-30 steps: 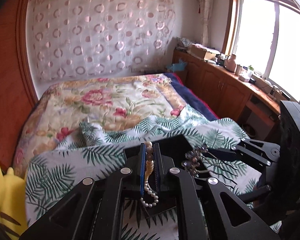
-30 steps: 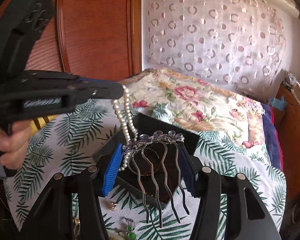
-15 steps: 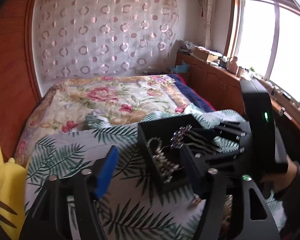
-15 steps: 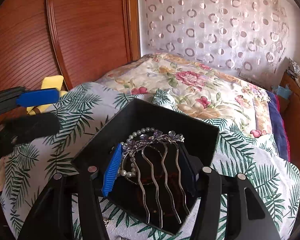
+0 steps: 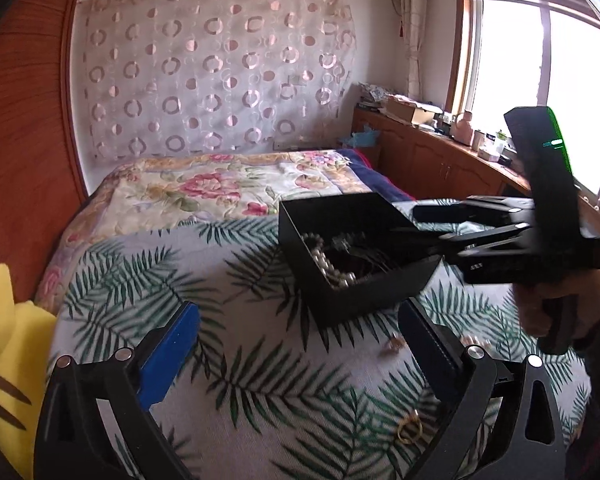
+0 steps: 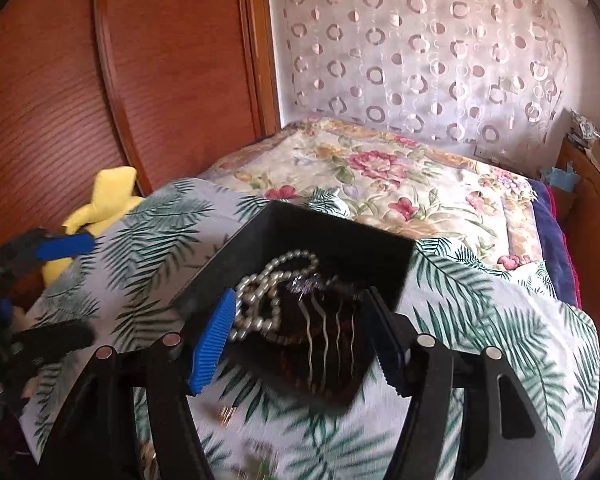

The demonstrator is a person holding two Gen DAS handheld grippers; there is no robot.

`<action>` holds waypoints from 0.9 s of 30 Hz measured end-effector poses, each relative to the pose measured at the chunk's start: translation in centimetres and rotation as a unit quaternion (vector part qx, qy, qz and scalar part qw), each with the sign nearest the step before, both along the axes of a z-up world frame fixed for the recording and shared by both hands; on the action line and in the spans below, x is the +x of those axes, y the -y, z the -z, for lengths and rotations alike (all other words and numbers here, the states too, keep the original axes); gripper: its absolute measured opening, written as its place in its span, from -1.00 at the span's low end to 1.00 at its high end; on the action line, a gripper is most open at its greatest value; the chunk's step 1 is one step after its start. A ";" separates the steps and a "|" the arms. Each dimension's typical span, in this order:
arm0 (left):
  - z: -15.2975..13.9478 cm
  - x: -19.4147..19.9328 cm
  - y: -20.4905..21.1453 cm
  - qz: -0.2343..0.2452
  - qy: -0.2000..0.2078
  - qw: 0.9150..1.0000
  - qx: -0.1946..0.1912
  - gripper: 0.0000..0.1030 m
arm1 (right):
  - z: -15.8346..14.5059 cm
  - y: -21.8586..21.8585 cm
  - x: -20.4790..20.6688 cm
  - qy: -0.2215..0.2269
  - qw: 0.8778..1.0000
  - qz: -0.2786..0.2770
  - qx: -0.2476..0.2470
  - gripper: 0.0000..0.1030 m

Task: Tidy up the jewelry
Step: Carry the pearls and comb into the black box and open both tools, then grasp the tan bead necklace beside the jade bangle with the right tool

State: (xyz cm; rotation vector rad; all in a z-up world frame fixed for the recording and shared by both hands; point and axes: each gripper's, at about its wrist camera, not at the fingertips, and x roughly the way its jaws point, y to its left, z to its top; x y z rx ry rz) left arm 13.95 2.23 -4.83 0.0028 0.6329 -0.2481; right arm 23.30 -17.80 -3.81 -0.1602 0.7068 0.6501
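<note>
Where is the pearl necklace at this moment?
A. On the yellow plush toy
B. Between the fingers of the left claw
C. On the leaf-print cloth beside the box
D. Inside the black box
D: the pearl necklace lies coiled inside the black box, beside the hair comb; no claw holds it.

Both handheld grippers are built of matte black plastic, with silver screw heads set behind the fingers [image 5: 168, 356] on each arm. Ribbed blue pads are carried on the inner finger faces. A glowing green light strip is seen on the right gripper [image 5: 420, 216] body, behind its fingers.
</note>
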 end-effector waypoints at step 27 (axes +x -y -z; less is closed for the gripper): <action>3.3 -7.1 2.0 0.028 -0.044 0.999 -0.001 0.85 | 4.5 5.7 -9.3 -0.067 0.998 -0.009 0.002 -0.11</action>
